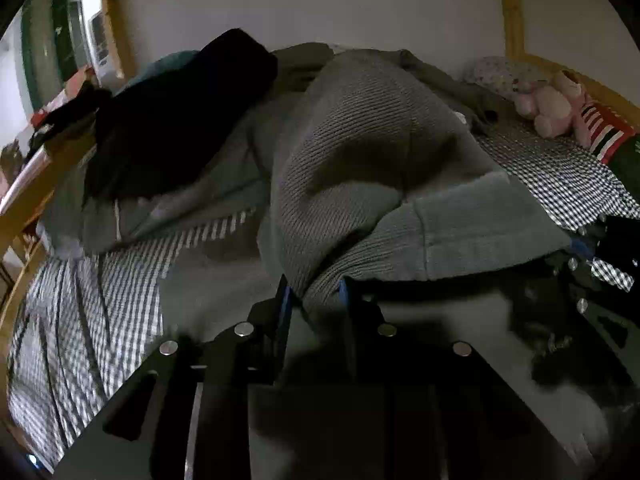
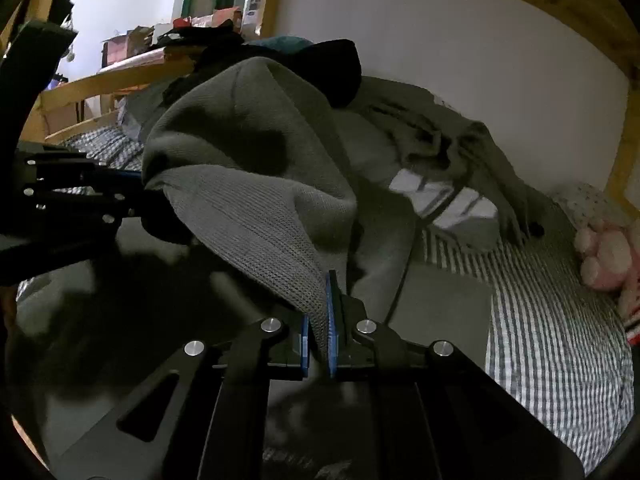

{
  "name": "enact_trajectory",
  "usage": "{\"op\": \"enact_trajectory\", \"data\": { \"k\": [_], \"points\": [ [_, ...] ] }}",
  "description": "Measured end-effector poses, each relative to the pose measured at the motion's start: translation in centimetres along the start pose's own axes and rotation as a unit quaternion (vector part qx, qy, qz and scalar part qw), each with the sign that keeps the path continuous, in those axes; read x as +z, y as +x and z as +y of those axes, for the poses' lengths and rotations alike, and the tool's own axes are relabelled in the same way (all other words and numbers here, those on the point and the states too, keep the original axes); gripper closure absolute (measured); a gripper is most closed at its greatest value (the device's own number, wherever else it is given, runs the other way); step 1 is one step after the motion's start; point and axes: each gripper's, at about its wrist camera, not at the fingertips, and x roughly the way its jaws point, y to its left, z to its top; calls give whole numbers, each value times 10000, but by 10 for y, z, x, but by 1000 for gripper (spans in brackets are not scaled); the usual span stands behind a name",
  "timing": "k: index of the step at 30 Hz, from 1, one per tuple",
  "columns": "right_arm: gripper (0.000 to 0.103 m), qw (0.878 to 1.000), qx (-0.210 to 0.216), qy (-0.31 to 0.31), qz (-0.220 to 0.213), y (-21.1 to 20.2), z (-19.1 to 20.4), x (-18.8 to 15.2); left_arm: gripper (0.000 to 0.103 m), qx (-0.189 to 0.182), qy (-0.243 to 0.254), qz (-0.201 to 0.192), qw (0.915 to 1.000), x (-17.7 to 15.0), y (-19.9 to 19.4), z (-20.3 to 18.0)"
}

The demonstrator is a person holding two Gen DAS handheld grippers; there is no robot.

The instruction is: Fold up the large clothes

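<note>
So this is a bunk-style bed with a wooden frame point(image 2: 592, 4) against a plain white wall, and the mattress is covered in a checked sheet point(image 1: 92, 312) that's pretty much buried under laundry. Biggest thing in play is the grey knit garment point(image 1: 360, 152), some kind of heavy sweater or hoodie. It's lifted off the bed and draped in a big hump between the two grippers, with the smoother cuff or hem band hanging on the near side.

Behind it there's a loose heap: a black garment point(image 1: 180, 120) on top of other greyish clothes point(image 2: 432, 140), none of it folded as far as I can see. A pink plush toy point(image 1: 548, 108) sits way off at the pillow end, out of the way.

The left gripper point(image 1: 314, 296) has its jaws pinched on a bunched edge of the knit, and the right gripper point(image 2: 318, 332) is clamped tight on another corner of the same fabric, blue pads pressing it from both sides.

Progress-wise I'd call this early. The garment is held up by two points, not laid flat, no creases or halves visible yet. Still to do: spread it out on a free bit of bed, fold it, then tackle the rest of that pile.
</note>
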Motion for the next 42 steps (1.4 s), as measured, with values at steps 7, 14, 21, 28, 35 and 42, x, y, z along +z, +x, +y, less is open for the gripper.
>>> {"op": "enact_trajectory", "data": {
  "k": [7,14,21,28,35,42],
  "points": [
    [94,9963,415,431,612,-2,12,-45,76,-88,-35,738,9972,-58,9,-6],
    [8,9919,1197,420,-6,-63,11,-53,22,246,-434,-867,9950,-58,-81,40],
    [4,9840,641,1648,202,-34,-44,9,10,-402,-1159,-188,9923,23,-29,64],
    [3,9707,-213,788,2262,91,-22,-34,5,-47,-83,1308,9914,-27,90,16],
    [3,9757,-200,1334,1727,55,-17,-26,4,29,-120,999,9949,-37,91,17],
    [3,9757,-308,1160,1832,49,-9,-41,4,50,-98,833,9965,-39,86,12]
  ]
}}
